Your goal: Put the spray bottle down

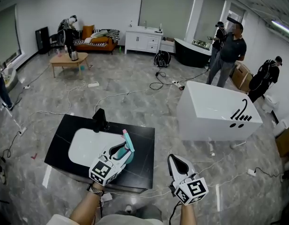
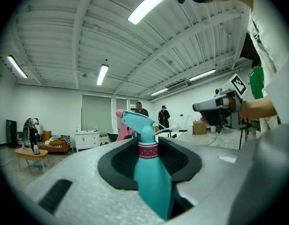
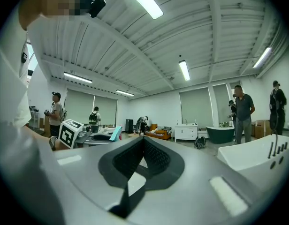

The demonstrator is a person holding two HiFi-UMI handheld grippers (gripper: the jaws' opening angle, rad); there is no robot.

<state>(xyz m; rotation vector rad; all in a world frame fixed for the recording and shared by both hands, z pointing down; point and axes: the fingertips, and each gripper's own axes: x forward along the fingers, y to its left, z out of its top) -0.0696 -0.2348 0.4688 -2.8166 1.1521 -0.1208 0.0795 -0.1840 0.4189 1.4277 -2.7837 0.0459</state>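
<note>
- Left gripper (image 1: 122, 152) clamps the teal spray bottle (image 1: 127, 141) above the black countertop (image 1: 143, 161), beside the white basin (image 1: 83, 146).
- Right gripper (image 1: 176, 161): jaws together, empty.
- Seat the base flat on the countertop, then release.

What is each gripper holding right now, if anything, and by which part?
The left gripper holds the teal spray bottle by its body, with the trigger end sticking out past the jaws. The right gripper holds nothing; its jaws are together.
</note>
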